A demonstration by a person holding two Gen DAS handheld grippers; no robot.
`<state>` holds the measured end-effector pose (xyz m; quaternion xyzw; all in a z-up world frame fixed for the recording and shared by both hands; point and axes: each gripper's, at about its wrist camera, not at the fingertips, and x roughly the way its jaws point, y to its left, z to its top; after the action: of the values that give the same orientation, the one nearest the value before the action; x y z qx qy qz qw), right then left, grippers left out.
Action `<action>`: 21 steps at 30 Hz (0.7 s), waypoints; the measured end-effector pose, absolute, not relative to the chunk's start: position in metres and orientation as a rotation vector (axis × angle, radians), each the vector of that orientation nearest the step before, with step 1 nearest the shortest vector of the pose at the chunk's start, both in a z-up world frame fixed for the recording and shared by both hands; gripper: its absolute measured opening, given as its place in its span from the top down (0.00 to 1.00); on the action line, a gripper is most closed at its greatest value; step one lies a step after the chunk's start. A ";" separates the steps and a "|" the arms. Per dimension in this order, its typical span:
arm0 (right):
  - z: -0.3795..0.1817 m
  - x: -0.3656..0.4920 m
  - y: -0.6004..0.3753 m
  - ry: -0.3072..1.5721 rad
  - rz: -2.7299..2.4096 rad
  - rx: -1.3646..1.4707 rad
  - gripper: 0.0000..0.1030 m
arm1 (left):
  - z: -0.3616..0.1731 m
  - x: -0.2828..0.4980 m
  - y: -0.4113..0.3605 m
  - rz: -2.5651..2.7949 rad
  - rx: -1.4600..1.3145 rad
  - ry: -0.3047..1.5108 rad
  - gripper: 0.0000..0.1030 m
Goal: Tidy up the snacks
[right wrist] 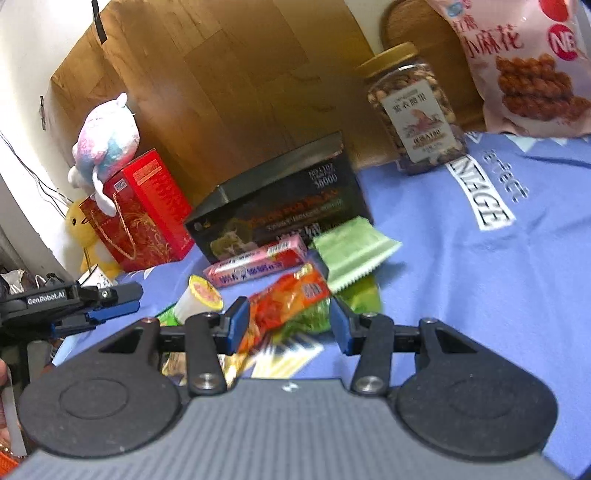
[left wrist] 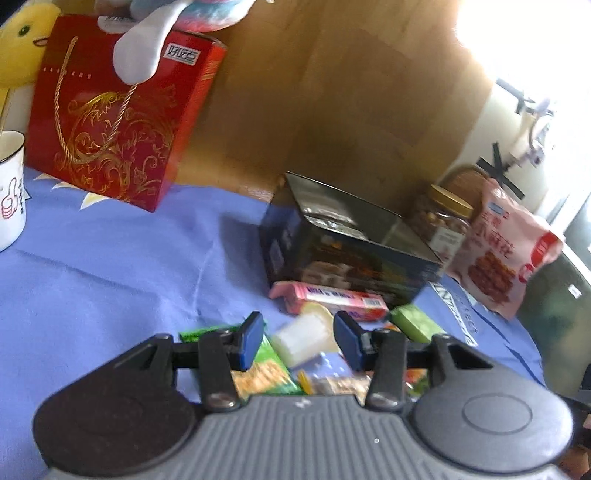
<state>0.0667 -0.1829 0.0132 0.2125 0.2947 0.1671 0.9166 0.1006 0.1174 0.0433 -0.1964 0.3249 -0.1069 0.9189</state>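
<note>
A pile of small snacks lies on the blue cloth in front of an open black box (left wrist: 347,240). My left gripper (left wrist: 301,341) is open, its jaws either side of a white jelly cup (left wrist: 304,338), with a green packet (left wrist: 266,365) below. A pink bar (left wrist: 328,297) lies against the box. My right gripper (right wrist: 286,326) is open over an orange-red packet (right wrist: 288,306). In the right wrist view the jelly cup (right wrist: 197,299), pink bar (right wrist: 258,264), light green packet (right wrist: 351,251) and black box (right wrist: 280,206) show too. The left gripper (right wrist: 107,304) shows at the left.
A red gift bag (left wrist: 110,118) with a plush toy (left wrist: 177,14) on it stands at the back left, a white mug (left wrist: 9,188) beside it. A nut jar (right wrist: 413,110) and a pink snack bag (right wrist: 524,62) stand at the back right. A wooden board backs the table.
</note>
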 end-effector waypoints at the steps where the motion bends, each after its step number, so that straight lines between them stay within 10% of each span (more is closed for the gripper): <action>1: 0.014 0.072 -0.183 0.603 0.338 0.437 0.51 | 0.042 0.106 0.119 -0.217 -0.404 0.665 0.58; 21: -0.005 0.178 -0.118 0.669 0.442 0.175 0.46 | 0.000 0.195 0.083 -0.318 -0.352 0.802 0.55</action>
<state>0.1777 -0.1181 -0.0053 0.0852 0.3250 0.2148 0.9171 0.1946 0.0830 -0.0004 -0.1697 0.3865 -0.1533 0.8935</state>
